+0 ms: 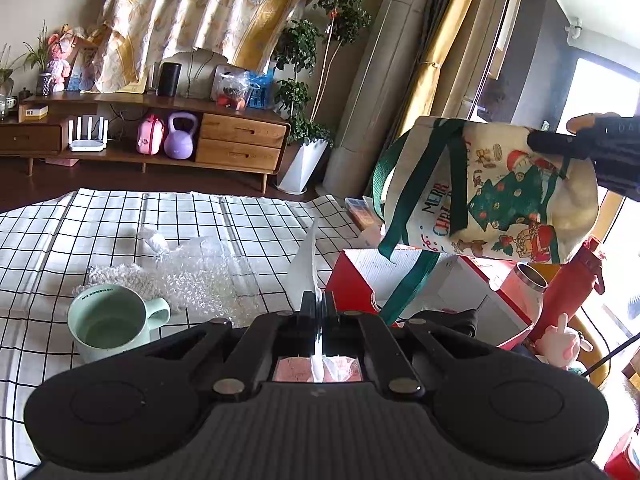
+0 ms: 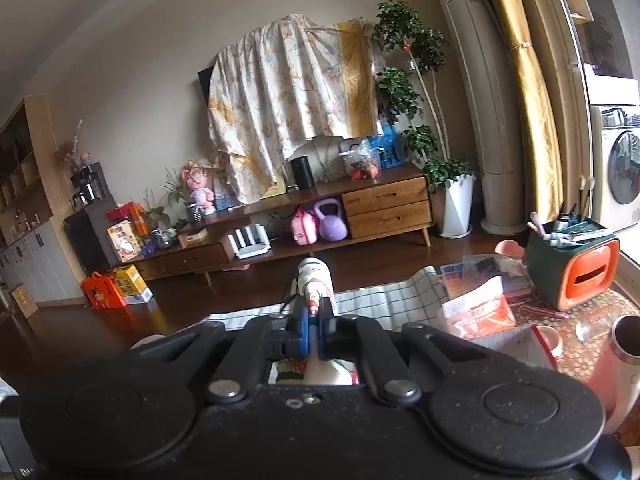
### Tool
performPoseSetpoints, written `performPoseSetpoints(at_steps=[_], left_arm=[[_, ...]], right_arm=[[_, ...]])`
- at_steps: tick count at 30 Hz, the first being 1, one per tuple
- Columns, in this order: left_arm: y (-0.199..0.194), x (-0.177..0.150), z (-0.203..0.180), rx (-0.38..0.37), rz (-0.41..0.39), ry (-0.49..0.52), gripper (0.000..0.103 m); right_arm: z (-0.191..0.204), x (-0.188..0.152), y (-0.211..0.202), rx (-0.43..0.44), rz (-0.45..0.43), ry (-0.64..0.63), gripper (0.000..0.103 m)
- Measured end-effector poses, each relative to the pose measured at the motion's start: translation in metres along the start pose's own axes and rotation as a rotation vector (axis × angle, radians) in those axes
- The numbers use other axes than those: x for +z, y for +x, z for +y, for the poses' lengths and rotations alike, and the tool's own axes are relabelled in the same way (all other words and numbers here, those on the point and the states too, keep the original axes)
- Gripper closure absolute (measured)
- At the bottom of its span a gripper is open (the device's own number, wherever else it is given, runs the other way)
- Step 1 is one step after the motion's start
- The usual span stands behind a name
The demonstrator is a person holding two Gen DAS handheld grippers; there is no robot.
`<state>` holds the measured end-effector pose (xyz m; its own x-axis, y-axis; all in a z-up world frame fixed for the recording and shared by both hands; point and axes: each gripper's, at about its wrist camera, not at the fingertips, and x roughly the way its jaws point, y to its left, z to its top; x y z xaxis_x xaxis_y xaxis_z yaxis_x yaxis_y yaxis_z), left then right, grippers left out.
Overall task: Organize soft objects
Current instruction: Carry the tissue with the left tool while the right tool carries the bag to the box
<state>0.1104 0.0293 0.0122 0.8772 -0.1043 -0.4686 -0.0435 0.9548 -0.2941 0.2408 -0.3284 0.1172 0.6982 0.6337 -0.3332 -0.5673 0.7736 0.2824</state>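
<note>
A thin white tissue (image 1: 309, 260) stands up from the jaws of my left gripper (image 1: 319, 301), which is shut on its lower edge above the checked tablecloth (image 1: 120, 220). To the right, a cream Christmas tote bag (image 1: 492, 196) with green straps hangs in the air over a red box (image 1: 352, 280). My right gripper (image 1: 538, 142) pinches the bag's upper rim there. In the right wrist view my right gripper (image 2: 316, 307) is shut on a fold of the tote bag (image 2: 314, 278), which pokes out ahead of the fingertips; the rest of the bag is hidden below.
A mint mug (image 1: 108, 322), a fluffy grey cloth (image 1: 116, 274) and bubble wrap (image 1: 200, 276) lie on the tablecloth at left. A steel cup (image 1: 528, 280), a red bottle (image 1: 572, 288) and a pink plush toy (image 1: 560, 344) crowd the right. A green-orange container (image 2: 572, 268) stands far right.
</note>
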Motion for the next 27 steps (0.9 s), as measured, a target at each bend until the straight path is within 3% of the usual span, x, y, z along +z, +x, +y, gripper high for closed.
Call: performPoseSetpoints(at_steps=[6,11,14,17,21,27], left_arm=[[-0.011,0.003,0.008,0.003,-0.022,-0.013,0.101],[-0.016,0.004,0.019,0.004,-0.033,-0.025,0.101],[-0.016,-0.001,0.025,0.009,-0.024,-0.033,0.101],[-0.015,-0.003,0.030,0.012,-0.015,-0.046,0.101],[-0.014,-0.001,0.033,-0.002,-0.025,-0.066,0.101],[-0.013,0.008,0.022,-0.035,-0.043,-0.042,0.101]], right_arm=[[0.034,0.027,-0.010,0.075,-0.104,-0.033,0.099],[0.049,-0.004,0.025,0.046,0.046,-0.097,0.100],[0.051,-0.020,0.033,0.039,0.081,-0.074,0.100],[0.052,-0.015,0.027,0.042,0.070,-0.063,0.100],[0.053,0.008,0.009,0.053,-0.007,-0.052,0.100],[0.044,0.004,0.004,0.029,-0.014,-0.046,0.100]])
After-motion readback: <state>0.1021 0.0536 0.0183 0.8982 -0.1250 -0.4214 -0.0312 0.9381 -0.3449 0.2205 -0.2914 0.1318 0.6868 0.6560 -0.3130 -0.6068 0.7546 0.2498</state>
